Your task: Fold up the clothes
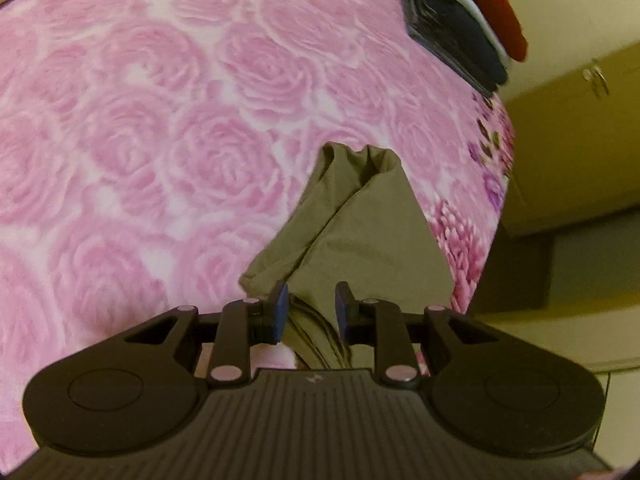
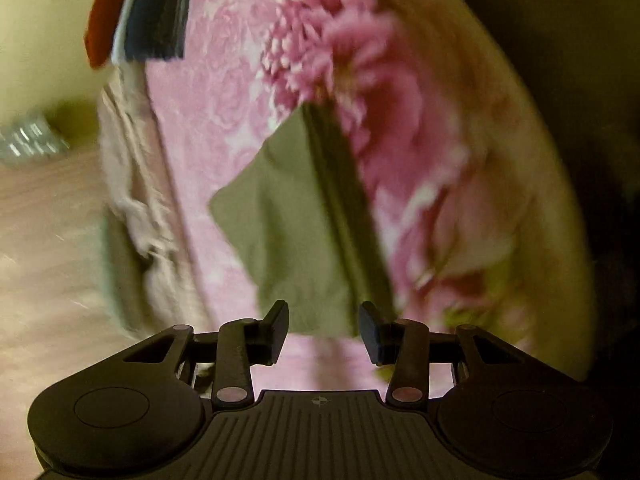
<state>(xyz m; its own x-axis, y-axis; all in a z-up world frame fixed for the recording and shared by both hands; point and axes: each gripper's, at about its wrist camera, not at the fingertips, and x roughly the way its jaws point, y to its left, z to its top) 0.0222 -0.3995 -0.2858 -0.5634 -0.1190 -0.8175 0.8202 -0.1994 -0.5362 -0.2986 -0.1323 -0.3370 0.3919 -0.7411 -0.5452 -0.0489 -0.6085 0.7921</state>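
Olive garment (image 1: 360, 232) clamped in left tongs (image 1: 308, 312), near folded stack (image 1: 456, 36); right tongs (image 2: 324, 328) apart, empty. Hem to be kept taut.

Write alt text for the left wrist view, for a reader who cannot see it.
An olive green garment lies bunched on a pink rose-patterned bedspread, its near end between the fingers of the left gripper. A stack of folded dark, white and red clothes sits at the bed's far edge.
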